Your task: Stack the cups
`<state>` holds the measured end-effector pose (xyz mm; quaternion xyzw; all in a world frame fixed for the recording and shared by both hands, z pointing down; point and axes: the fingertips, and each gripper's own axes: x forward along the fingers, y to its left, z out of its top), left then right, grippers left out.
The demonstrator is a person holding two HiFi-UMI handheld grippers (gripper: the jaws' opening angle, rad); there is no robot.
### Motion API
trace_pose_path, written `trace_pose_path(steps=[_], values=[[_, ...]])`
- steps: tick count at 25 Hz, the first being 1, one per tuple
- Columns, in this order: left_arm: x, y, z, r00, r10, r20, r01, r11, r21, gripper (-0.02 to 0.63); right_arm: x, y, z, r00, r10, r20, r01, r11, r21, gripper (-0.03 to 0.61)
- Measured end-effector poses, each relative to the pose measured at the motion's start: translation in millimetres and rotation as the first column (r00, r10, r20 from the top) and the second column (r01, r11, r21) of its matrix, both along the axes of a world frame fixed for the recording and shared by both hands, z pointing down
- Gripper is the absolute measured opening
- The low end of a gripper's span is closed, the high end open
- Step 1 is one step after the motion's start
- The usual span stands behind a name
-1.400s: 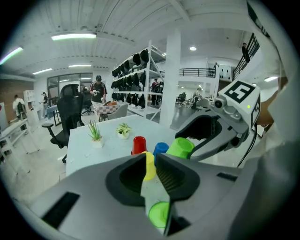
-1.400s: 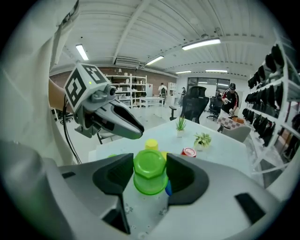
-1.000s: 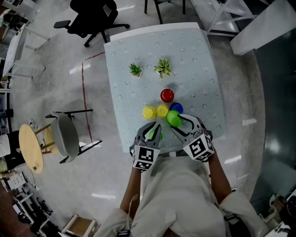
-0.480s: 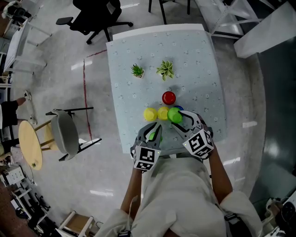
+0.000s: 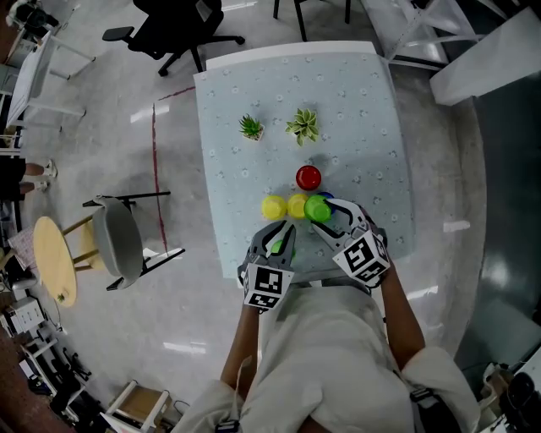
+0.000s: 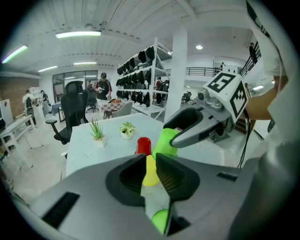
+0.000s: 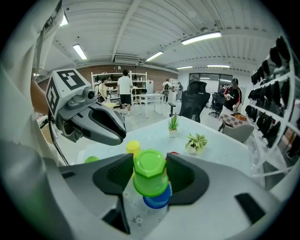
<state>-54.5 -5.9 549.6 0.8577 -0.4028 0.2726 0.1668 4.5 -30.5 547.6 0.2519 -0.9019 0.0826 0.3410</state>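
My right gripper (image 5: 326, 214) is shut on a green cup (image 5: 318, 208), held bottom-up directly over a blue cup (image 7: 157, 200) standing on the pale table (image 5: 355, 101). In the right gripper view the green cup (image 7: 150, 172) sits between both jaws and hides most of the blue one. Two yellow cups (image 5: 273, 206) (image 5: 296, 205) stand to the left of it, and a red cup (image 5: 308, 178) stands behind. My left gripper (image 5: 283, 230) is shut and holds nothing. A second green cup (image 6: 161, 219) lies just under its jaws near the table's front edge.
Two small potted plants (image 5: 250, 128) (image 5: 302, 125) stand on the middle of the table behind the cups. A grey chair (image 5: 118, 245) and a round wooden stool (image 5: 52, 271) stand on the floor to the left. A black office chair (image 5: 177, 25) is beyond the table.
My right gripper has carried the green cup a little farther up the table, so it now covers the blue cup. The left gripper has stayed where it was.
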Motion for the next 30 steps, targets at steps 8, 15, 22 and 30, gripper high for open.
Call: trace_pose_path(steps=[8, 15, 22, 30], values=[[-1, 2, -1, 1.000, -0.009, 0.001, 0.009, 1.000, 0.001, 0.071, -4, 1, -2, 1.000, -0.006, 0.019, 0.006, 1.000, -0.008, 0.222], [-2, 5, -2, 1.000, -0.016, 0.001, 0.016, 1.000, 0.000, 0.071, -5, 2, -1, 1.000, -0.007, 0.018, 0.007, 1.000, -0.012, 0.227], [-2, 3, -7, 1.000, -0.022, -0.006, 0.022, 1.000, 0.015, 0.071, -4, 3, -8, 0.999, 0.001, 0.038, -0.001, 1.000, -0.001, 0.259], [-2, -7, -21, 0.999, -0.026, -0.019, 0.027, 0.999, 0.042, 0.071, 6, -4, -30, 0.994, 0.044, 0.097, -0.046, 0.999, 0.022, 0.255]])
